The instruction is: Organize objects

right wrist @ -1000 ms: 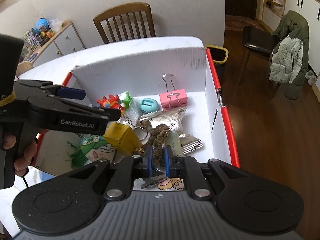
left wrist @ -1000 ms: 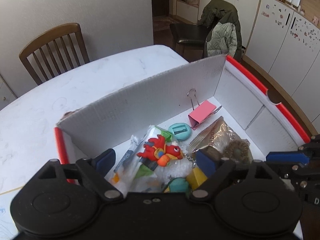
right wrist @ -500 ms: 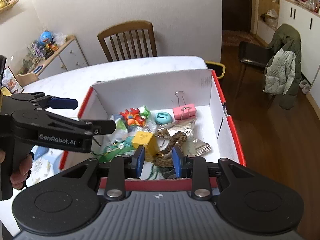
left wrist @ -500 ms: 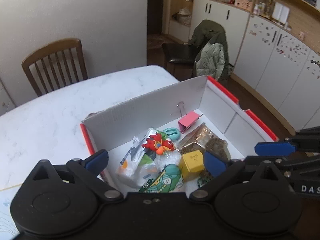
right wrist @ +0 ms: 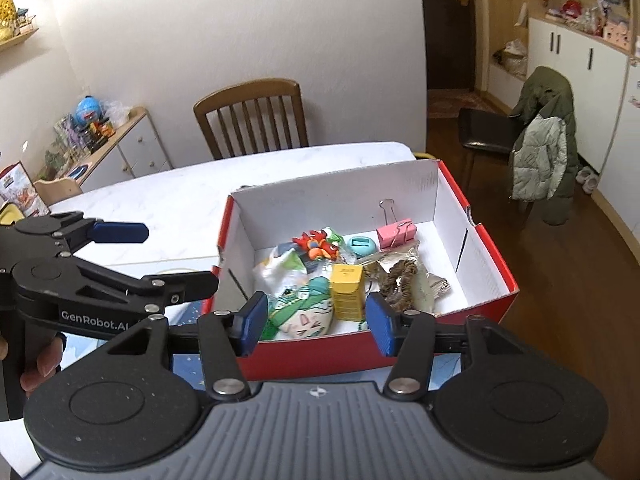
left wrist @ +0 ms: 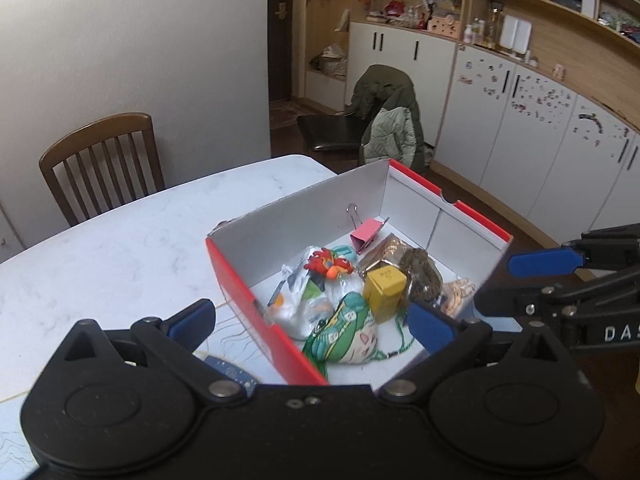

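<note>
White marble-patterned table (right wrist: 168, 200) is carrying everything you are working with. Sitting on it is a red box with a white inside (right wrist: 490, 256), and the loose objects are lying heaped on its floor: a yellow carton (right wrist: 347, 291) near the middle, a green-and-white pouch (right wrist: 308, 314) at about 7 o'clock from it, a red toy figure (right wrist: 318, 245) at 11 o'clock, a teal round piece (right wrist: 361, 246) at 12 o'clock, a pink binder clip (right wrist: 396, 233) at 1 o'clock, and a brown braided piece (right wrist: 398, 282) lying on a foil packet at 3 o'clock.

You are holding your right claw (right wrist: 316, 322) wide open and empty, just short of the box's near wall. You are holding your left claw (left wrist: 310, 322) open too, gripping nothing, above the box's near corner. A wooden chair (right wrist: 250, 118) is standing at the table's far side.
</note>
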Action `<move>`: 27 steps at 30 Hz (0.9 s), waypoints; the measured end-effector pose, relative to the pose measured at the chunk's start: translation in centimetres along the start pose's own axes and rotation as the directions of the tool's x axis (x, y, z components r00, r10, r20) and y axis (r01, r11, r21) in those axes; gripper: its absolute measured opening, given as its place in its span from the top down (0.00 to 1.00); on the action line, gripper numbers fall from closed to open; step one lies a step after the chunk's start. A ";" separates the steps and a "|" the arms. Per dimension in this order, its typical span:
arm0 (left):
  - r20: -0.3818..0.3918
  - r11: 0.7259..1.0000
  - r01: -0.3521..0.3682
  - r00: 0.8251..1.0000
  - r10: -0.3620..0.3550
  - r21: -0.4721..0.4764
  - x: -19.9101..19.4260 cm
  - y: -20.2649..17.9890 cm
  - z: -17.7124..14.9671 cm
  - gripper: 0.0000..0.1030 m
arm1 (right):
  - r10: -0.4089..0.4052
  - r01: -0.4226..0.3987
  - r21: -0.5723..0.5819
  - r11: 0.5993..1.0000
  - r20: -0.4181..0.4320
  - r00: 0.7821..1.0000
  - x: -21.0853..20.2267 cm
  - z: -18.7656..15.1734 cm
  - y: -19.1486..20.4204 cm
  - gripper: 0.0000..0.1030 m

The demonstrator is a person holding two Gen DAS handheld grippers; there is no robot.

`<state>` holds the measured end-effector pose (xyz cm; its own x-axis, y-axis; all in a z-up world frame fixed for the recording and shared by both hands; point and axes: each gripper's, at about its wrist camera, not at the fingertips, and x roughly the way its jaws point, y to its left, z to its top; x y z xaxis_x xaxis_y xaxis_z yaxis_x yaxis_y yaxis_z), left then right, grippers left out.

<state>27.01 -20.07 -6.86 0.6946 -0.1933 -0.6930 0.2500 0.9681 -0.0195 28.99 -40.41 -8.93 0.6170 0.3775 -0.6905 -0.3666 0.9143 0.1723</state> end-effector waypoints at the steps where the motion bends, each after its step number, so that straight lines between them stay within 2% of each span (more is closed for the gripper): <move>1: 0.008 1.000 0.006 1.000 -0.006 0.005 -0.4 0.4 -0.3 0.01 | -0.007 0.007 0.009 1.000 0.009 1.000 -0.3 -0.1 0.5 0.46; 9: 0.066 0.998 0.053 0.996 -0.054 0.016 -2.6 3.1 -1.9 0.00 | -0.091 0.091 0.013 0.996 0.084 0.992 -2.7 -1.8 5.1 0.18; 15: 0.082 0.996 0.086 0.993 -0.087 0.014 -4.3 4.5 -2.9 0.00 | -0.097 0.094 0.036 0.995 0.100 0.990 -3.3 -2.3 8.1 0.14; 18: 0.086 0.997 0.075 0.993 -0.077 0.031 -5.0 4.7 -3.4 0.00 | -0.077 0.070 0.066 0.995 0.116 0.990 -3.6 -2.4 8.8 0.14; 27: 0.120 0.999 0.035 0.992 -0.038 0.034 -7.1 4.8 -4.5 0.00 | -0.053 0.048 0.045 0.998 0.127 0.990 -5.1 -3.2 10.7 0.14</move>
<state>20.22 -13.31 -5.27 0.7607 -0.2482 -0.5999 0.2964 0.9549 -0.0192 19.69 -33.01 -5.81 0.7194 0.3439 -0.6035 -0.3049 0.9370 0.1705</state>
